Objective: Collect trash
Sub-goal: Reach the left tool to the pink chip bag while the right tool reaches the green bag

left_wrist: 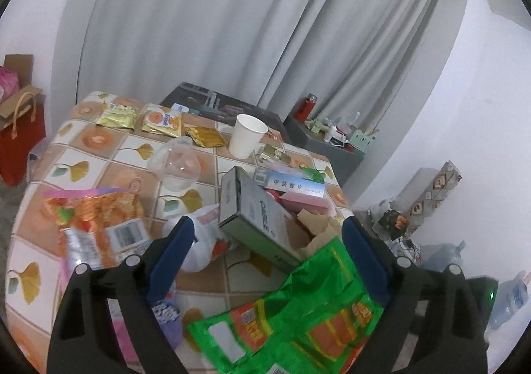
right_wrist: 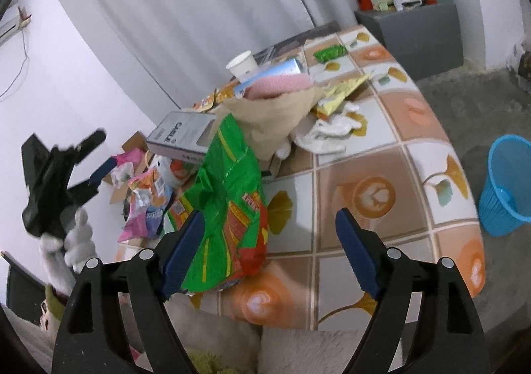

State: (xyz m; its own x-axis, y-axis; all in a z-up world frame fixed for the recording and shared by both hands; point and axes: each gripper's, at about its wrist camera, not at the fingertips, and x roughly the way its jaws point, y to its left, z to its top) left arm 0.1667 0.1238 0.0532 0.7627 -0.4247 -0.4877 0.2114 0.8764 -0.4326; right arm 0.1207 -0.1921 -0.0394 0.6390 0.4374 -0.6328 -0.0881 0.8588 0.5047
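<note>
Bin on floor, claws spread

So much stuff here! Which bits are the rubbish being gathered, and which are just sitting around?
For the job:
green snack bag
orange wrapper
grey carton
paper cup
blue bin
left gripper and right gripper, both open

Just lying about:
red gift bag
red flask
grey cabinet
curtains

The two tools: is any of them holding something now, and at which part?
Nothing is held. The left tool and the right tool are both open, above the green snack bag without gripping it.
</note>
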